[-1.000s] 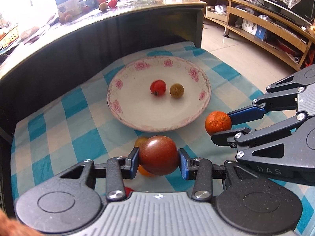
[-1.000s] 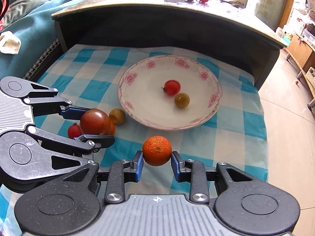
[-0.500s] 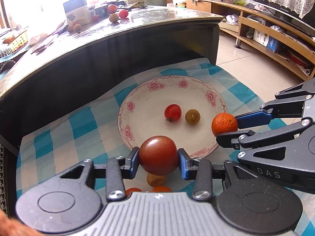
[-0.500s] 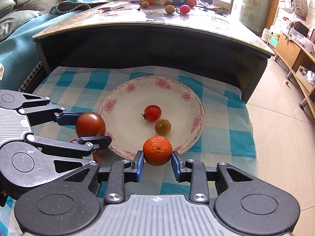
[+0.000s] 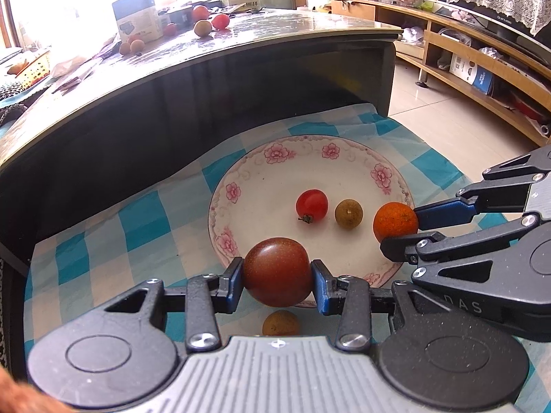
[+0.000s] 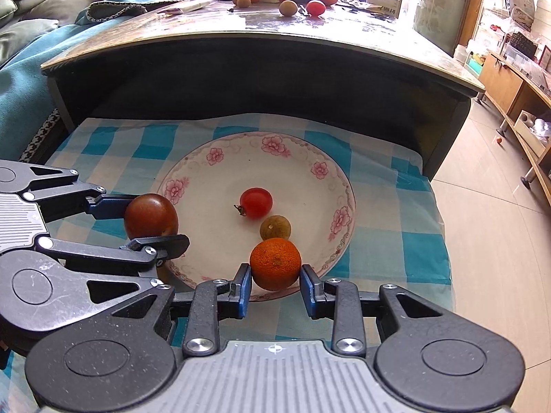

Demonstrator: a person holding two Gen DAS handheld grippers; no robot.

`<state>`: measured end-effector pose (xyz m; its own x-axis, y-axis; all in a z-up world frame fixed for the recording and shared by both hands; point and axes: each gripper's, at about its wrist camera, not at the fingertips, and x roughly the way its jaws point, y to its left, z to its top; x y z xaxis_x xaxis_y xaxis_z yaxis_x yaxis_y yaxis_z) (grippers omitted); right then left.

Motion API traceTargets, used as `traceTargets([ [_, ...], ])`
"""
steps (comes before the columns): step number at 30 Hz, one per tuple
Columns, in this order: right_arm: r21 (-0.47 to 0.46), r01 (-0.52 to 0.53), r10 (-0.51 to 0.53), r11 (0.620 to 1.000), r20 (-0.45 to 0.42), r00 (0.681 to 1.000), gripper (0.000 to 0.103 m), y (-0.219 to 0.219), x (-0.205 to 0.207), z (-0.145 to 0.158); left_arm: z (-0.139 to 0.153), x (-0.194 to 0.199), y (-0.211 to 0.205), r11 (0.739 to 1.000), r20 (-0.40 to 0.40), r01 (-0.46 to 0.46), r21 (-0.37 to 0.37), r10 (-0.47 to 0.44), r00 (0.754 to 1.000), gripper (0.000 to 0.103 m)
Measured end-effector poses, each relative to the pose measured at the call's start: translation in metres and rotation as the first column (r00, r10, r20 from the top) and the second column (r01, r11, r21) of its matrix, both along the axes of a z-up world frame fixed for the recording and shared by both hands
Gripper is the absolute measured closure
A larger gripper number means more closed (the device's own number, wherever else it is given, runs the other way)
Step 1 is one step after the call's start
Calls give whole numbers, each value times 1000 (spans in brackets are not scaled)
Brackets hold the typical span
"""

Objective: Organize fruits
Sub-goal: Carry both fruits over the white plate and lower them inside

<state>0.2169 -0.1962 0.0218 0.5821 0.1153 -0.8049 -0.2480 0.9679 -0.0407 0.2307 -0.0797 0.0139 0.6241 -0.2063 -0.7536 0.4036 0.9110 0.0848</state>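
Note:
A white plate with pink flowers (image 5: 275, 186) (image 6: 213, 186) lies on a blue checked cloth and holds a red cherry tomato (image 5: 311, 203) (image 6: 256, 202) and a small brown longan (image 5: 348, 209) (image 6: 274, 228). My left gripper (image 5: 277, 277) (image 6: 151, 222) is shut on a dark brown-red tomato (image 5: 277, 271) (image 6: 151, 216) over the plate's near left rim. My right gripper (image 6: 275, 284) (image 5: 401, 229) holds a small orange (image 6: 275, 263) (image 5: 395, 222) over the plate's near right part; its jaws look slightly parted beside the fruit.
Another longan (image 5: 280, 323) lies on the cloth (image 5: 103, 251) under my left gripper. A dark curved table top (image 5: 213, 55) overhangs the back, with loose fruit and a box (image 5: 137, 15) on it. Tiled floor and wooden shelves (image 5: 482, 69) lie right.
Both grippers have moved forward with their fruit, from over the cloth to over the plate's near rim. The right gripper's jaws look a little wider around the orange.

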Motion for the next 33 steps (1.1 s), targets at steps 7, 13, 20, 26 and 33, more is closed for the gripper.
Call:
traceTargets([
  [7,-5,3,-3,1000,0,1000,77,-1,3,-5,-5,6,-1,1000,-5,-3,-4,3,1000,54],
  [13,-9,0,0,1000,12,1000,76,-1,8,-8,-10,12,0,1000,-13,-17,-15,17,1000,54],
  [20,-20,-4,5,1000,16,1000,74,2,11,-10,-12,14,1,999,-14,-29,-15,29,999,54],
  [26,-23,-1,1,1000,23,1000,74,2,11,-10,-12,13,1,999,-10,-37,-14,37,999,54],
  [33,-18,3,-2,1000,31,1000,73,1,11,-9,-11,15,3,999,-12,-48,-22,48,999,54],
])
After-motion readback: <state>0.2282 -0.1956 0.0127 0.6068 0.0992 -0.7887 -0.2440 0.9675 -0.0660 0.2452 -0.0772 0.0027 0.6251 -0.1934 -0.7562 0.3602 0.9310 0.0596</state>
